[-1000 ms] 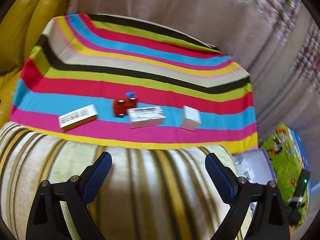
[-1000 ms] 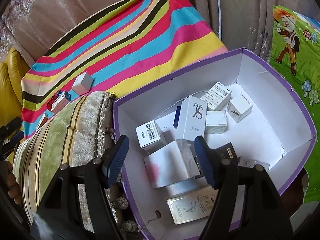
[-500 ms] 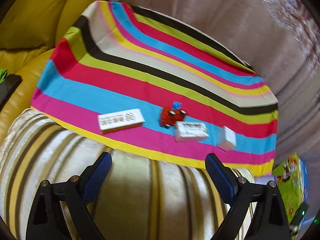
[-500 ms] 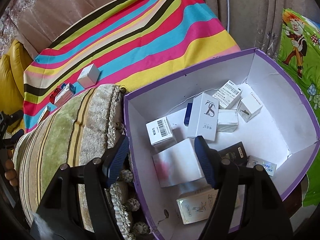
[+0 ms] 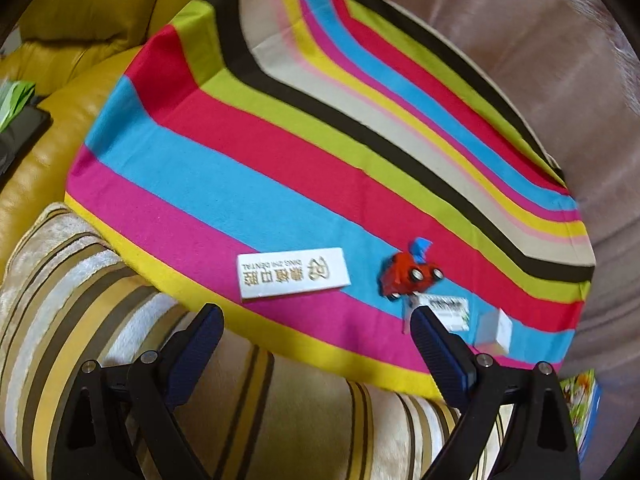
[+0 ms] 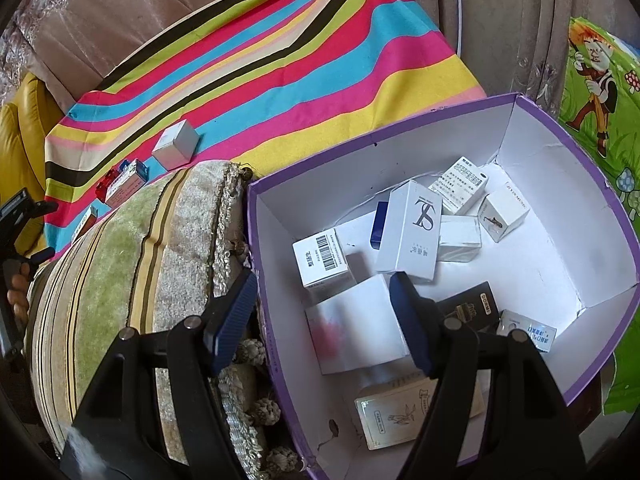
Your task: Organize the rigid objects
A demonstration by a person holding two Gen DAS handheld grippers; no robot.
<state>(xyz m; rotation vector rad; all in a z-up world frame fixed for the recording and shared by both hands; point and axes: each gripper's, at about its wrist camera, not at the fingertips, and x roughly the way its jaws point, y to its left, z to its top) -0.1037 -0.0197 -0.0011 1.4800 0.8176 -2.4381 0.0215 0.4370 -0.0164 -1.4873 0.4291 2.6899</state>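
On the striped cloth (image 5: 280,152) lie a long white dental box (image 5: 293,273), a red toy car (image 5: 408,275), a small printed box (image 5: 444,312) and a white cube box (image 5: 496,330). My left gripper (image 5: 316,334) is open and empty, just short of the dental box, above a striped cushion. My right gripper (image 6: 322,312) is open and empty over the left wall of a purple box (image 6: 600,208) that holds several small cartons, such as a tall white one (image 6: 410,232). The cube box (image 6: 175,150) also shows in the right wrist view.
A striped cushion (image 5: 100,320) lies in front of the cloth and beside the purple box (image 6: 120,264). A yellow leather sofa (image 5: 60,60) is at the left. A green cartoon mat (image 6: 596,72) lies right of the box.
My left gripper has swung left and closer to the cloth, so the dental box now sits between its fingers' line. My right gripper has shifted slightly over the purple box's left wall.
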